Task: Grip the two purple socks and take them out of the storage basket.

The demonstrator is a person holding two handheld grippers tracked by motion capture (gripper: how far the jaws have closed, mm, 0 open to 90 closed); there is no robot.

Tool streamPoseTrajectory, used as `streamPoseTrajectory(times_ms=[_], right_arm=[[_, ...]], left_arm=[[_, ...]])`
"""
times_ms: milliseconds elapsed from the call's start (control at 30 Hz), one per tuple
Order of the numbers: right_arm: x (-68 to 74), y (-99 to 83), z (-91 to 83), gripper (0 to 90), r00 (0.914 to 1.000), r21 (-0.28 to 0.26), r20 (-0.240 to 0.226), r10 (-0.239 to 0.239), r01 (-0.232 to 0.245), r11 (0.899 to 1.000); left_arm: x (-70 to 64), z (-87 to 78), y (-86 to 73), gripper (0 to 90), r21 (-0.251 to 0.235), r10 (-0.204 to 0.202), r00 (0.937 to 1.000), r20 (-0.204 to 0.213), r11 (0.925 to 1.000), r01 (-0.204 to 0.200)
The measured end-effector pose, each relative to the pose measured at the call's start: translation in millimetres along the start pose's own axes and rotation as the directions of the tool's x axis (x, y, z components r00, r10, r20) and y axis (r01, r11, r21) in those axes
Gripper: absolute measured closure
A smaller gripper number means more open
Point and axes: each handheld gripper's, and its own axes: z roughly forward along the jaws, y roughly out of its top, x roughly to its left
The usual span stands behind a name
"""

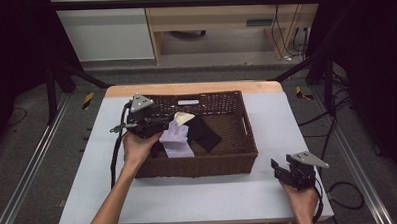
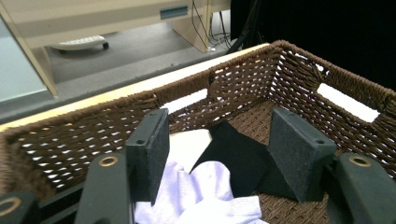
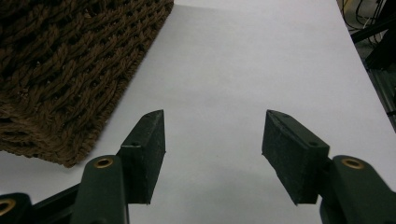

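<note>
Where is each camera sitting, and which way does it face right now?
High view: above the person's side, looking forward and down at the brown woven basket on the white table; both forearms show.
Left gripper view: rides the left claw, open inside the basket above a pale lilac cloth.
Right gripper view: rides the right claw, open over bare table.
All three show the basket.

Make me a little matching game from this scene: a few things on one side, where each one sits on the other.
Things:
1. lavender cloth
2. black cloth
3. right gripper
4. left gripper

Places:
A. over the bare white table, right of the basket
B. middle of the basket floor
C. reaching into the basket's left end
D. in the basket, nearest the left gripper

Pairs: 1-D, 2-B, 3-A, 4-C
</note>
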Motion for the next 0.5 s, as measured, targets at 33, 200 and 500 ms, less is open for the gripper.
streamPoseTrajectory(times_ms=[33, 200, 500], right_arm=[[0.0, 0.0, 0.1, 39.7, 1.0000, 0.001, 0.000, 0.000, 0.000, 1.000], [-0.4, -0.2, 1.0, 39.6, 1.0000, 0.004, 0.001, -0.002, 0.002, 1.000], [-1.5, -0.4, 2.2, 39.4, 1.0000, 0.007, 0.001, -0.001, 0.001, 1.000]], left_arm=[[-0.4, 2.6, -0.5, 37.9, -0.001, -0.006, 1.0000, 0.004, 1.0000, 0.006], [-1.3, 11.3, -2.9, 37.0, 0.029, -0.004, 0.9997, 0.023, 0.9996, 0.004], [-8.0, 30.0, -12.0, 31.5, 0.112, 0.041, 0.9986, 0.035, 0.9927, -0.044]])
